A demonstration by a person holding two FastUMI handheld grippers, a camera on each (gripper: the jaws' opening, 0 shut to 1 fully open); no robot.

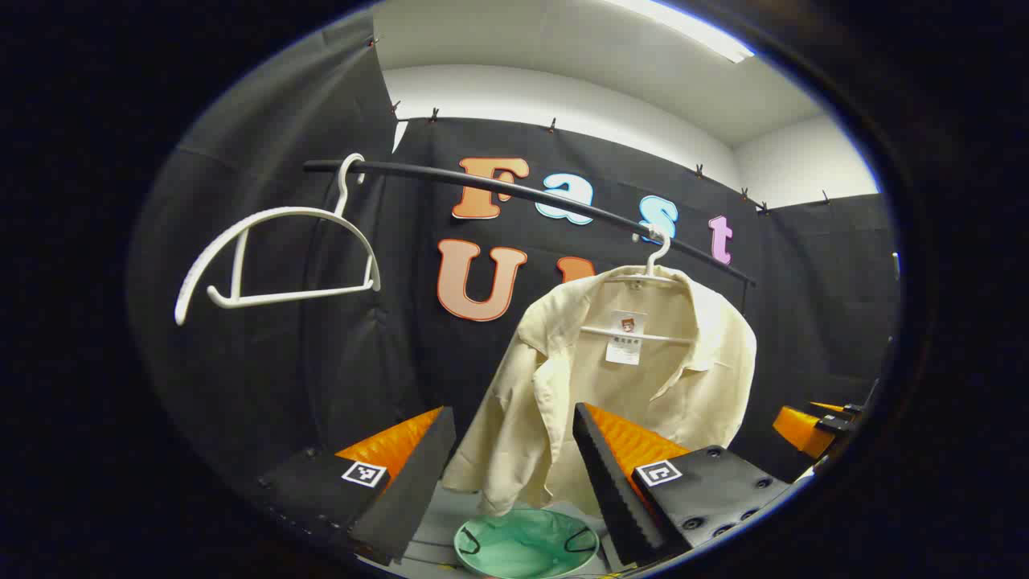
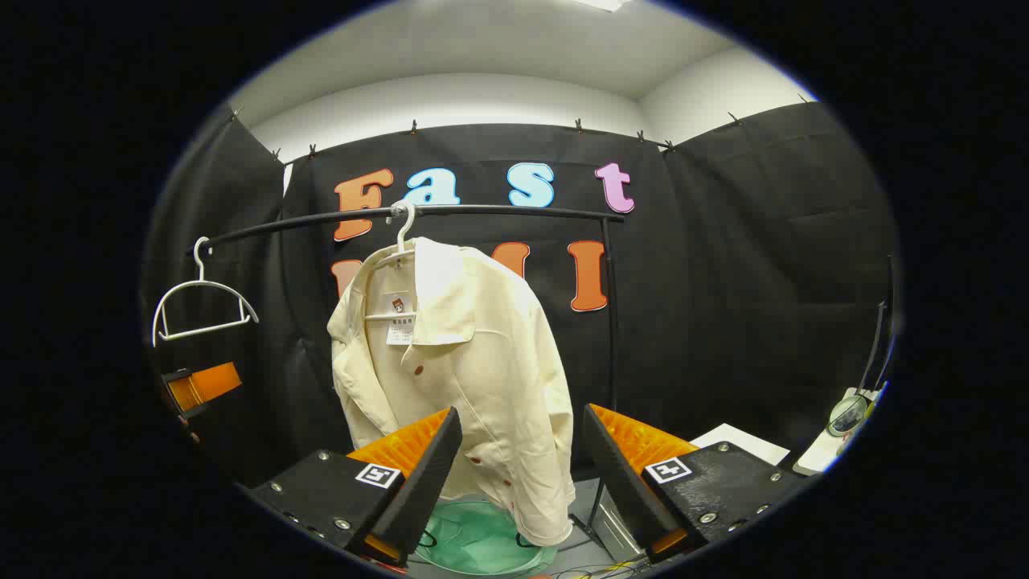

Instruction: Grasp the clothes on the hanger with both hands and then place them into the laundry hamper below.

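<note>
The cream shirt (image 1: 635,378) hangs on a white hanger (image 1: 655,261) from the black rail (image 1: 522,193), directly above the green laundry hamper (image 1: 526,547) on the floor. In my left gripper view, my left gripper (image 1: 514,466) is spread wide and empty, the shirt's hem showing between its fingers. My right gripper (image 2: 522,466) is also wide apart, holding nothing, near the shirt's lower front. An empty white hanger (image 2: 201,310) hangs farther along the rail.

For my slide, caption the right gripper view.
Open right gripper faces a cream shirt hanging from the rail above a green hamper.
</note>
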